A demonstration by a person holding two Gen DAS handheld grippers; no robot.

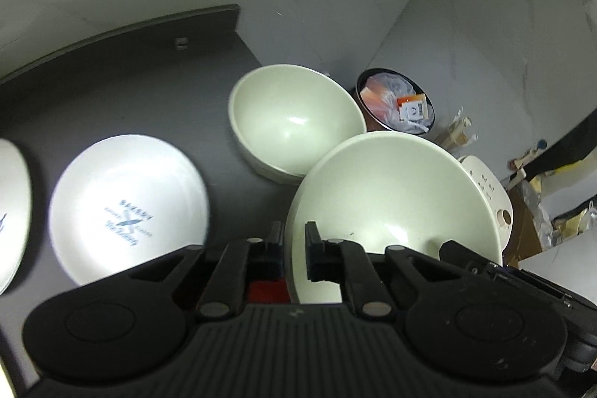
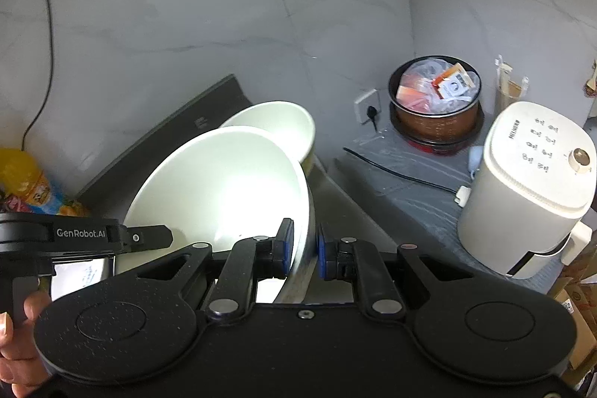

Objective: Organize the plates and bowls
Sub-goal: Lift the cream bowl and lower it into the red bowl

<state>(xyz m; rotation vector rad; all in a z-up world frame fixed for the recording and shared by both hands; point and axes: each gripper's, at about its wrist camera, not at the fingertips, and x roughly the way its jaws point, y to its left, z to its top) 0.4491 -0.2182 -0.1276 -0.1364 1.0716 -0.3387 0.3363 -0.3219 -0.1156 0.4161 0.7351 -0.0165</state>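
A pale green bowl is held by both grippers above the dark counter. My left gripper is shut on its near left rim. My right gripper is shut on its right rim; the bowl also shows in the right wrist view. A second pale green bowl sits on the counter just behind it, also in the right wrist view. A white plate with blue print lies to the left, and another white plate is cut off at the left edge.
A dark counter ends at a marble wall. To the right stand a pot with plastic bags, a white appliance and a black cable. An orange drink bottle stands at the left.
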